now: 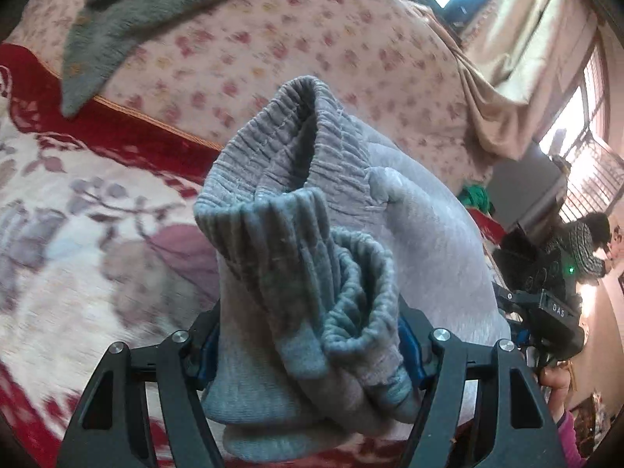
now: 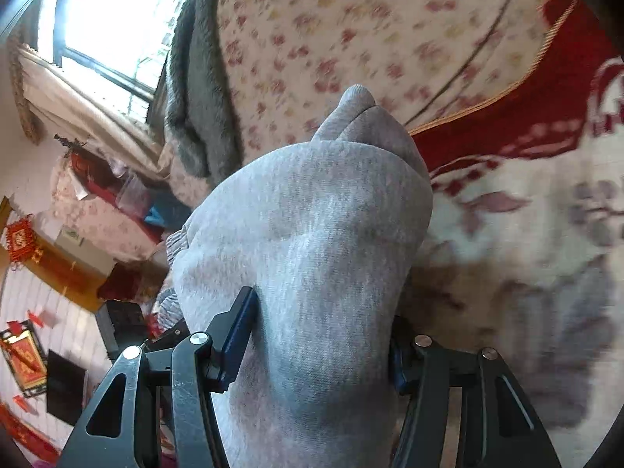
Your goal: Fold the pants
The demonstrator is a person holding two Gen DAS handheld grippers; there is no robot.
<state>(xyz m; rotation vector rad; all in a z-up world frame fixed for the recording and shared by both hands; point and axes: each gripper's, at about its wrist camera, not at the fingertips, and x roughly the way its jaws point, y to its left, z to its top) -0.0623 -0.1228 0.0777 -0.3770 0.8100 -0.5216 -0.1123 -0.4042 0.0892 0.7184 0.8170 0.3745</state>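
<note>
The grey sweatpants (image 1: 312,257) are bunched and held up above the bed. In the left wrist view my left gripper (image 1: 310,355) is shut on the ribbed cuffs and gathered waistband of the pants, which stick up past the fingers. In the right wrist view my right gripper (image 2: 319,347) is shut on a thick fold of the same pants (image 2: 312,234), which drapes over the fingers and hides the fingertips. The right gripper also shows at the right edge of the left wrist view (image 1: 546,312).
Below lies a cream and red floral blanket (image 1: 78,234) on the bed. Behind it is a pink floral quilt (image 1: 273,50) with a dark grey fleece (image 1: 163,4) on top. A curtain and window (image 2: 105,31) stand beside the bed. A person (image 1: 585,241) sits in the room.
</note>
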